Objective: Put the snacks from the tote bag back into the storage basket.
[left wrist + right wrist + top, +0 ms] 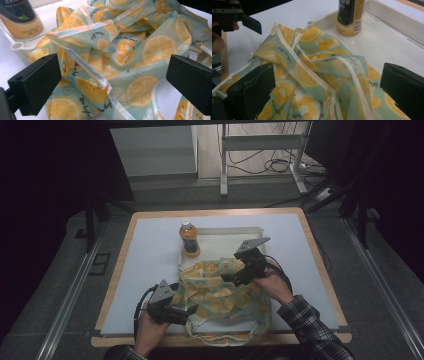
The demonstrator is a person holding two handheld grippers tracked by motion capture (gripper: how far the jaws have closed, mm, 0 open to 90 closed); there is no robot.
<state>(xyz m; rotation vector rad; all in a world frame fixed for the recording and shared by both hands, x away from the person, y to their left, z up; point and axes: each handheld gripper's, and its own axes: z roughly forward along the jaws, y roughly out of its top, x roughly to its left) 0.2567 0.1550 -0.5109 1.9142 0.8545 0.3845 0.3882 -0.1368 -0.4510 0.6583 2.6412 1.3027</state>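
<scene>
A crumpled lemon-print cloth [225, 295] with pale trim and straps lies on the white mat, its far edge draped over the tray's front rim. The same cloth [120, 57] spreads between my left jaws, and the cloth [312, 75] lies bunched between my right jaws too. My left gripper [191, 311] is open at the cloth's near left edge. My right gripper [226, 277] is open over the cloth's upper right part. Neither holds anything. The left gripper [249, 22] shows far off in the right gripper view.
A white tray [235, 237] sits at the back of the mat [150, 270] with an orange drink bottle [189, 238] upright in its left corner. The bottle [18, 18] stands close to the cloth's far edge. The wooden table edge [320, 270] frames the mat.
</scene>
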